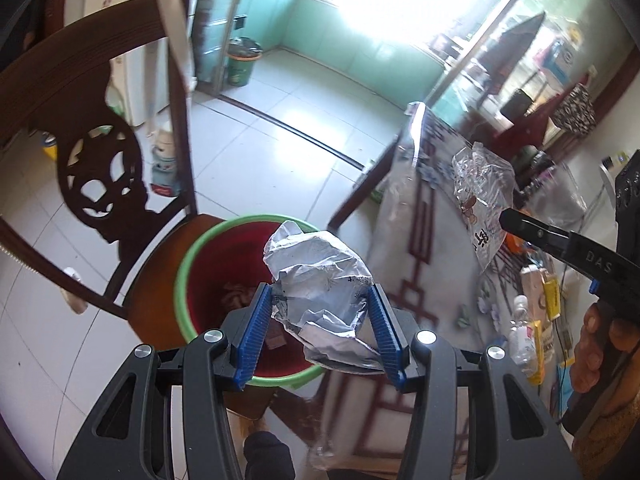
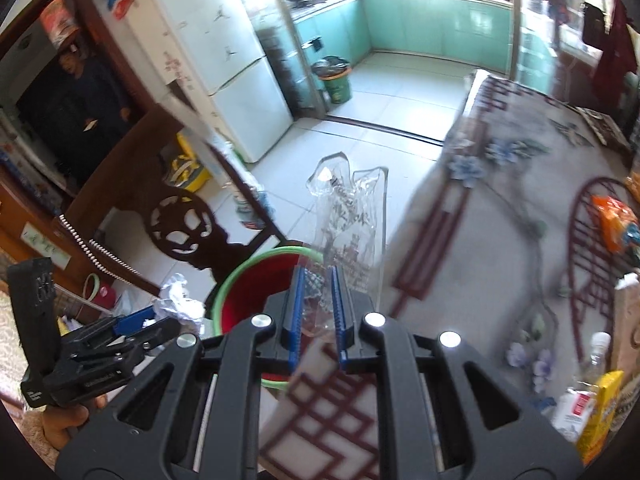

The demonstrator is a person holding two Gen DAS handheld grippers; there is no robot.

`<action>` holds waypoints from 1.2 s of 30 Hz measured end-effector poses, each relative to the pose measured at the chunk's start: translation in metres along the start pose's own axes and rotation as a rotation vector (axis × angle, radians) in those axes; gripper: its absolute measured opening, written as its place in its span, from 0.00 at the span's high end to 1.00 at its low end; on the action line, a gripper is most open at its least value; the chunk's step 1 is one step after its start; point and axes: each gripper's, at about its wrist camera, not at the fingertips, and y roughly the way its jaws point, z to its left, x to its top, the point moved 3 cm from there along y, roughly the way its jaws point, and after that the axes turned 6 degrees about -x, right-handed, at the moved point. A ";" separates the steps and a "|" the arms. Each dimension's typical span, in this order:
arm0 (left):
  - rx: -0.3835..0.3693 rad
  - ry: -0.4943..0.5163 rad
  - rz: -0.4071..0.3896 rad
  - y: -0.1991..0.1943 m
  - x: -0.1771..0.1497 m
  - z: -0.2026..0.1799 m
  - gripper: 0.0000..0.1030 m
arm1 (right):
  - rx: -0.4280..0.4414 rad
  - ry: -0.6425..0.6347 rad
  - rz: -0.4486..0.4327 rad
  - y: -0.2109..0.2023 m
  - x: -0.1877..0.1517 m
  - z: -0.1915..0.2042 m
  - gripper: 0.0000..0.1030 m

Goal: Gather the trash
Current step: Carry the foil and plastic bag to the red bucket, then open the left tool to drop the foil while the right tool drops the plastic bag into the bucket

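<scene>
Black gripper arms fill the bottom of both my views. Beyond them, largest first: the carved dark wooden chair [image 1: 100,152] at ten o'clock, then the red bucket with a green rim [image 1: 188,276] resting on its seat, beside the patterned worktop [image 2: 500,208] at two o'clock.

My left gripper [image 1: 320,336] stands about half open, pads pressed on a crumpled silver-grey foil wrapper [image 1: 320,280] held over the bucket's mouth; its long axis runs from eleven to five o'clock.

My right gripper [image 2: 318,316] is nearly closed, pinching a clear printed plastic bag [image 2: 348,216] that stands up toward twelve o'clock, near the bucket's far rim.

My worry: the limp bag sits off-centre, so letting go now could drape it over the rim or drop it on the floor.
</scene>
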 end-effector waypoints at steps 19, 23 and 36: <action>0.079 -0.056 0.026 0.025 0.015 0.055 0.55 | 0.044 -0.056 0.027 0.009 -0.006 0.039 0.89; 0.068 -0.047 0.028 0.030 0.017 0.051 0.55 | 0.034 -0.038 0.025 0.006 -0.010 0.033 0.89; 0.068 0.003 0.047 0.049 0.027 0.039 0.55 | -0.041 0.086 0.025 -0.007 -0.036 -0.016 0.62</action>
